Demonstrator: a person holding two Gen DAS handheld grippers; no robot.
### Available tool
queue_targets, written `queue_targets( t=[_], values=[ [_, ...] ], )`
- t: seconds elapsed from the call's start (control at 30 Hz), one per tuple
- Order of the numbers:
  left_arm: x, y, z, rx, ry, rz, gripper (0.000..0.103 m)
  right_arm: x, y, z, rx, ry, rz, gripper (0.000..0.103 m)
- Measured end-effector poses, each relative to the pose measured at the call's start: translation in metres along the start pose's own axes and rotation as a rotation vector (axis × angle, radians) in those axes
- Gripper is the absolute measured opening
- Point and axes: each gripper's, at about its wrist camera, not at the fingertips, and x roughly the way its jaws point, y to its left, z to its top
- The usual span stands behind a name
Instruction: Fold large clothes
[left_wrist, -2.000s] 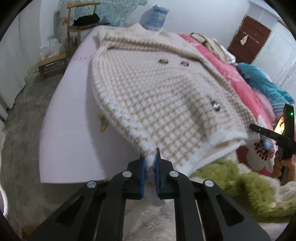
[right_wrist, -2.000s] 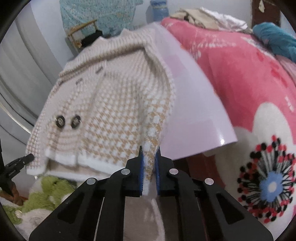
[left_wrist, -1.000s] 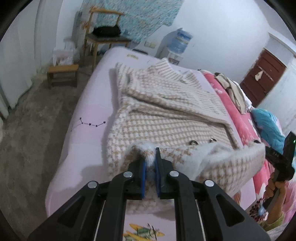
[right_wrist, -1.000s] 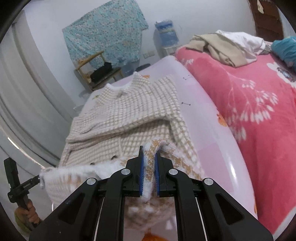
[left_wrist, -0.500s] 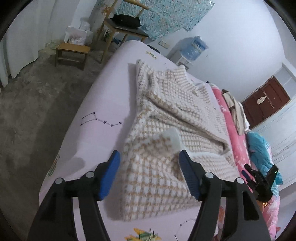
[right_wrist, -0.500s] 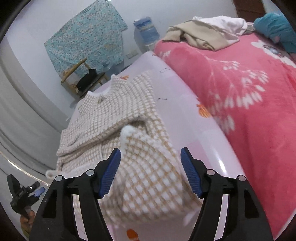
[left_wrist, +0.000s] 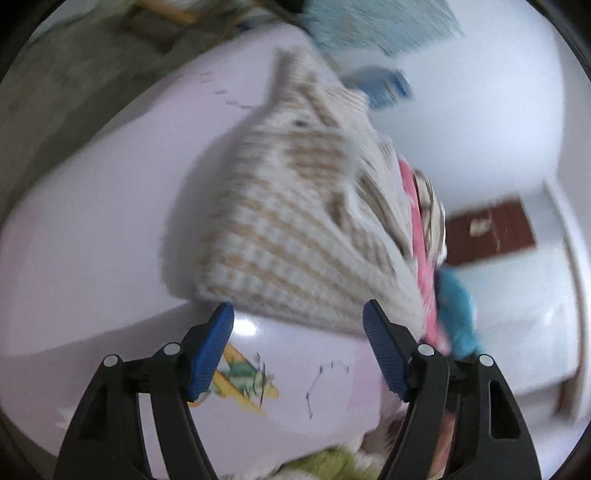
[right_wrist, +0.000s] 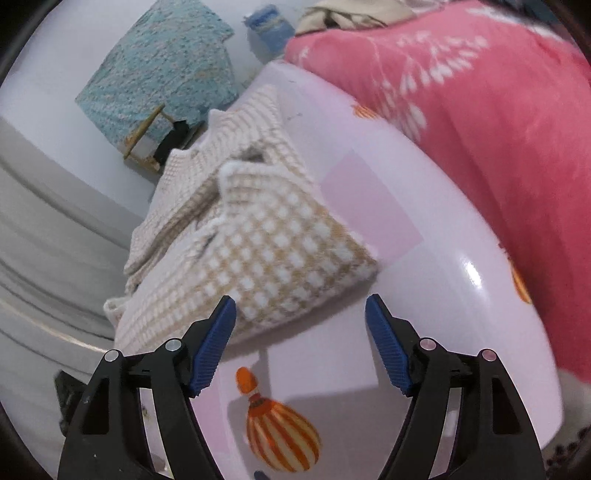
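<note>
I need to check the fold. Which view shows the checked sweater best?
The right wrist view: the sweater is sharp there, its folded-over hem visible. The left wrist view shows it motion-blurred.

I am counting one checked sweater (right_wrist: 255, 240), tan and white, lying folded on one pale pink sheet (right_wrist: 436, 280). I am seeing two grippers, the left gripper (left_wrist: 298, 314) and the right gripper (right_wrist: 300, 308), each with two blue pads spread apart near the sweater's closest edge. Just beside the sweater, on the sheet, I am counting one striped orange balloon print (right_wrist: 280, 432) and one yellow-green plane print (left_wrist: 247, 380). Beyond the sweater I am making out one pink flowered blanket (right_wrist: 480, 96), one teal patterned cloth (right_wrist: 162, 62) on the wall, one blue water bottle (right_wrist: 269, 27) and one dark red door (left_wrist: 491, 232).
</note>
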Motion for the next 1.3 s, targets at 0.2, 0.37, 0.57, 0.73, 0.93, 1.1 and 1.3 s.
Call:
queue_targets(
  t=[0.2, 0.37, 0.57, 0.73, 0.93, 1.1, 1.3],
  values=[
    [0.006, 0.019, 0.005, -0.137, -0.087, -0.110, 0.071, 0.008, -0.005, 0.012, 0.055, -0.053, 0.060, 0.070],
    [0.007, 0.017, 0.002, -0.188, -0.191, -0.089, 0.069, 0.011, -0.003, 0.013, 0.062, -0.124, 0.074, 0.063],
    [0.016, -0.013, -0.001, -0.038, -0.267, 0.135, 0.055, 0.016, -0.005, 0.015, 0.104, -0.181, 0.062, 0.045],
    [0.032, -0.056, -0.004, 0.293, -0.329, 0.411, 0.019, 0.018, 0.012, 0.018, 0.025, -0.195, -0.002, 0.014],
    [0.018, -0.115, -0.044, 0.650, -0.521, 0.570, 0.009, -0.038, 0.050, 0.016, -0.154, -0.289, 0.024, 0.006],
    [-0.020, -0.129, -0.062, 0.710, -0.560, 0.536, 0.008, -0.083, 0.054, 0.005, -0.167, -0.316, 0.084, 0.006],
    [-0.069, -0.116, -0.084, 0.665, -0.443, 0.464, 0.009, -0.115, 0.038, -0.033, -0.168, -0.257, 0.093, 0.007]
  ],
)
